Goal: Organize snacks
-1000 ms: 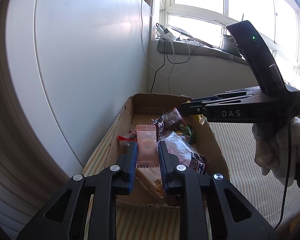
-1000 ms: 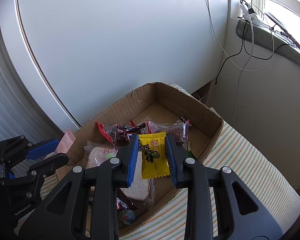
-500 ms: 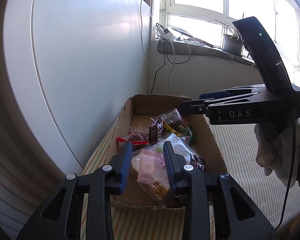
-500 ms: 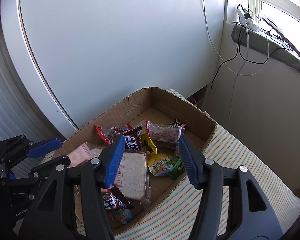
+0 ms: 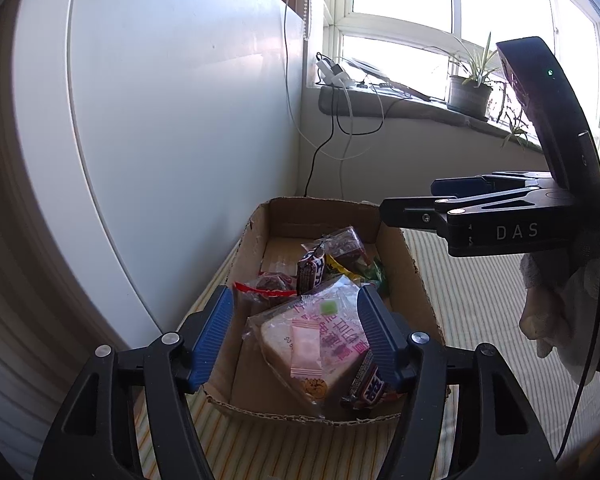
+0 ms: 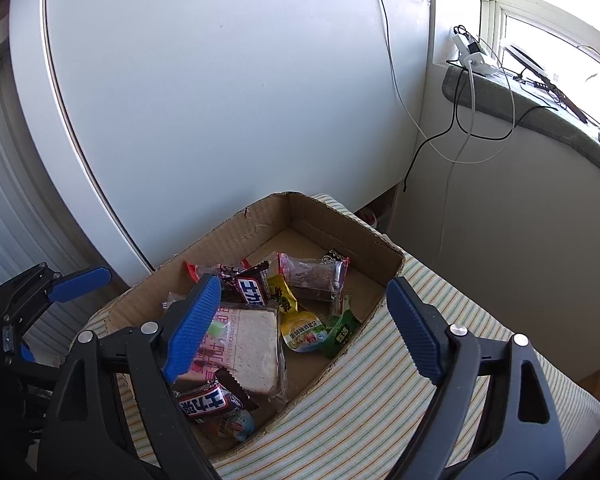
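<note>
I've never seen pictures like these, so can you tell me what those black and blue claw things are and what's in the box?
Those are tongs that a person holds, one in each hand, like big pinchers. Each has a small camera looking along its two fingers, so each picture is taken from one of them.

In the left camera's picture you see the left tongs up close, open and holding nothing. The right tongs reach in from the side, held by a gloved hand.

In the right camera's picture the right tongs are open and empty too.

Below them sits a cardboard box on a striped cloth. Inside are snacks: a wrapped sandwich, a small pink packet lying on top of it, a yellow packet and chocolate bars.
</note>
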